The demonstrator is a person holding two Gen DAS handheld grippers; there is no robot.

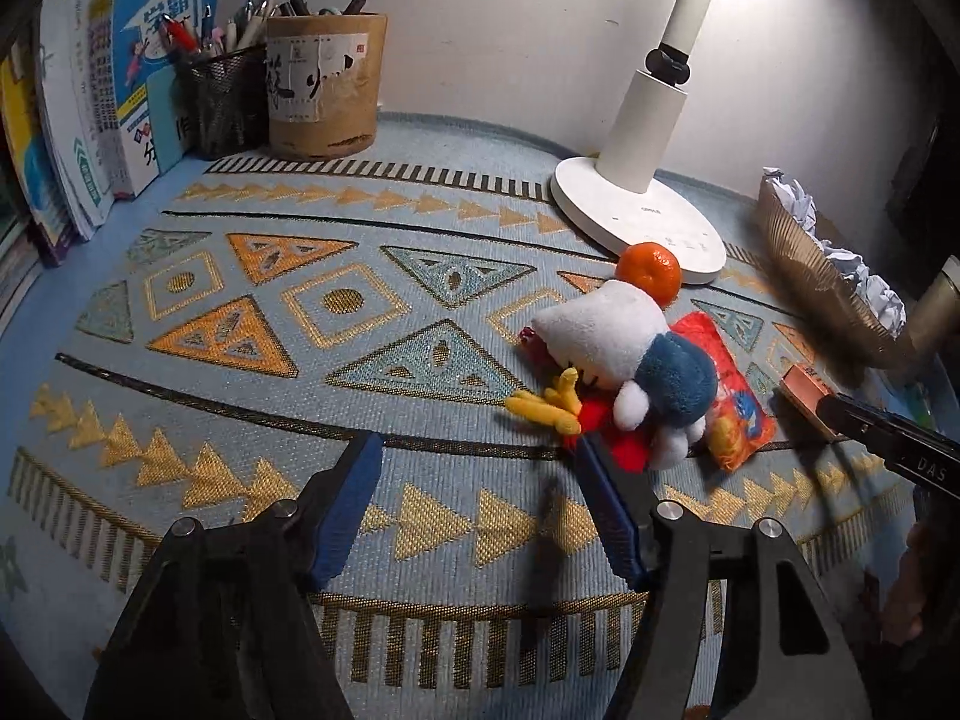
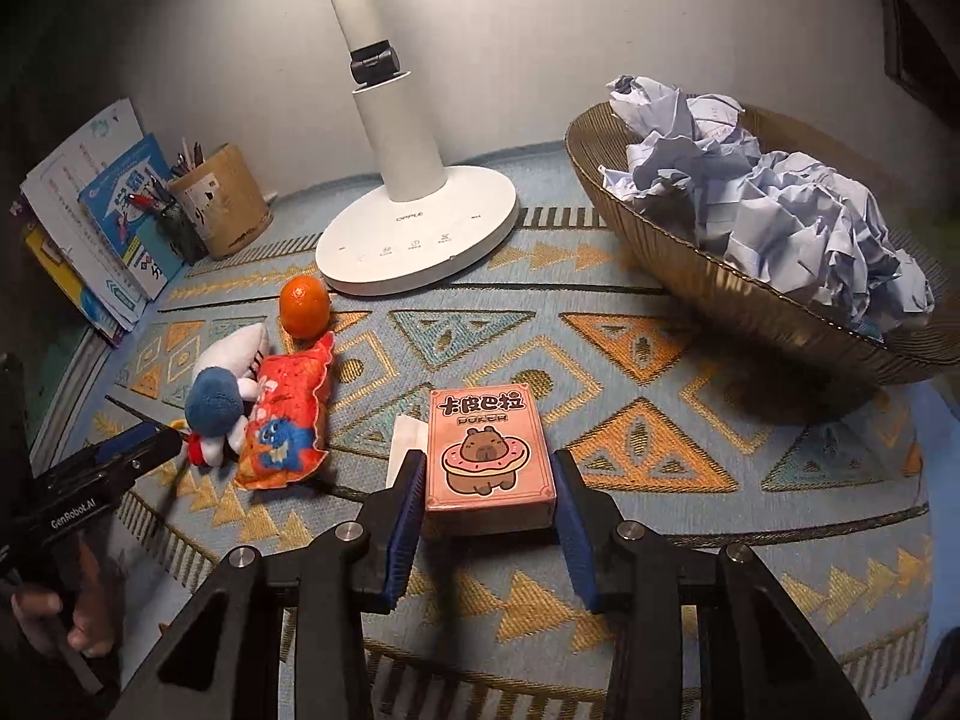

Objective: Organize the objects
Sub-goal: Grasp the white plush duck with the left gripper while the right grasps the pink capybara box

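A pink playing-card box (image 2: 489,450) with a capybara picture lies flat between the blue pads of my right gripper (image 2: 489,480), and both pads sit against its long sides. In the left wrist view that box (image 1: 804,390) shows at the right edge. My left gripper (image 1: 480,450) hangs open over bare cloth, with its right fingertip just short of the red part of a white and blue plush toy (image 1: 636,354). The toy lies on an orange snack bag (image 1: 735,402). A mandarin (image 1: 650,264) rests by the lamp base. The same toy (image 2: 222,402), bag (image 2: 285,420) and mandarin (image 2: 304,306) show in the right wrist view.
A white desk lamp (image 2: 414,240) stands at the back. A woven bowl (image 2: 720,288) with crumpled paper (image 2: 780,210) fills the right side. Books (image 1: 90,120), a mesh pen holder (image 1: 225,99) and a round cardboard pot (image 1: 324,84) line the back left. A patterned cloth (image 1: 300,300) covers the table.
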